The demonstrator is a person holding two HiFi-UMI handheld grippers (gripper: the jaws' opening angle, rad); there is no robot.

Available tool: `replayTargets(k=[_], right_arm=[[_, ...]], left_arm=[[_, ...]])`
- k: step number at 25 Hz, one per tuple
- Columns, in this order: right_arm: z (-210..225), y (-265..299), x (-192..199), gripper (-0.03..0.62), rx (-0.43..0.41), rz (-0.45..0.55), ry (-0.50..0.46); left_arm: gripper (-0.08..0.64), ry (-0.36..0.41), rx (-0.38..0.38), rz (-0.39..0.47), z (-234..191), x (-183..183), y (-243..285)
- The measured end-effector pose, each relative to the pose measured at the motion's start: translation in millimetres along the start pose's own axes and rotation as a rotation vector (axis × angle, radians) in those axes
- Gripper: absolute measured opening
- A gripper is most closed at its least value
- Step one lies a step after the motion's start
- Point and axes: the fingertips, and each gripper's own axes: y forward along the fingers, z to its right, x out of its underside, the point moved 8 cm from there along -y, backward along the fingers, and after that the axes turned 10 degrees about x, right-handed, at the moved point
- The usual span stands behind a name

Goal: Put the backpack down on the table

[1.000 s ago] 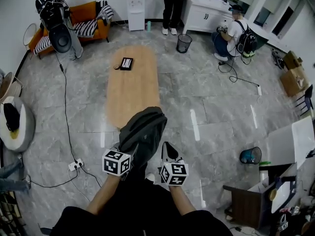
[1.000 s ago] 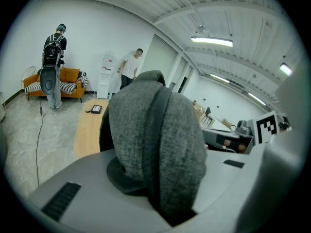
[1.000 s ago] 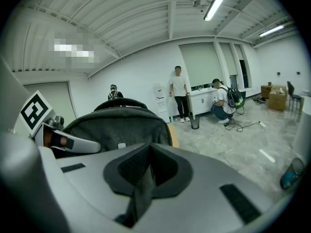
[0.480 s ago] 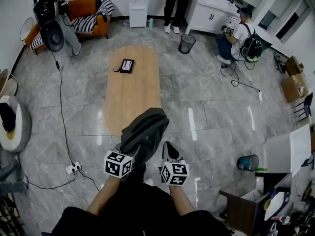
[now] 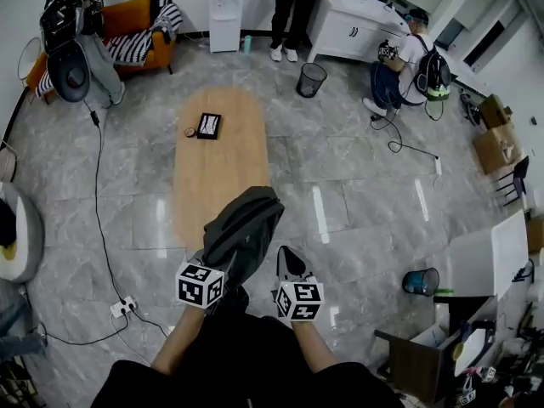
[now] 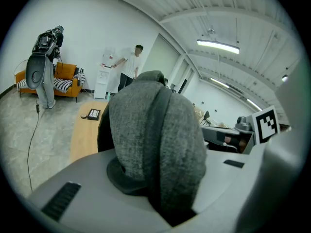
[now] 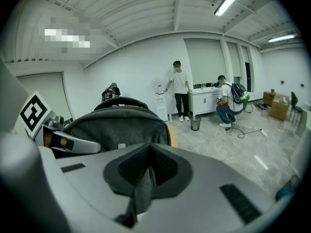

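Note:
A grey backpack (image 5: 244, 228) hangs in the air between my two grippers, over the floor just short of the near end of the long wooden table (image 5: 217, 164). The left gripper (image 5: 216, 269) is shut on a thick padded part of the backpack (image 6: 155, 135), which fills the left gripper view. The right gripper (image 5: 289, 266) is shut on a thin grey strap (image 7: 142, 191) of the bag; the backpack's body (image 7: 116, 125) sits just ahead and left of its jaws. The table (image 6: 82, 130) shows past the bag.
A black flat device (image 5: 207, 126) and a small round thing (image 5: 190, 132) lie on the table's far end. A power strip (image 5: 123, 306) with its cable lies on the floor at the left. A black bin (image 5: 312, 79), a teal bin (image 5: 422, 281) and several people stand around.
Both grippers and the backpack have gone forward together toward the table; its near end is closer. The grips look the same.

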Motion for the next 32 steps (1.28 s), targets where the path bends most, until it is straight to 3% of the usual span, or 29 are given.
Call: replayTargets(k=[17, 32], right_arm=[[-1.6, 32.5, -19.1, 0.011, 0.055, -0.016, -0.004], [8.2, 94.9, -54.8, 0.011, -0.040, -0.015, -0.019]], left_arm=[[0.075, 0.000, 0.044, -0.019, -37.0, -33.7, 26.0], [0.075, -0.042, -0.011, -0.012, -57.8, -65.9, 56.2]])
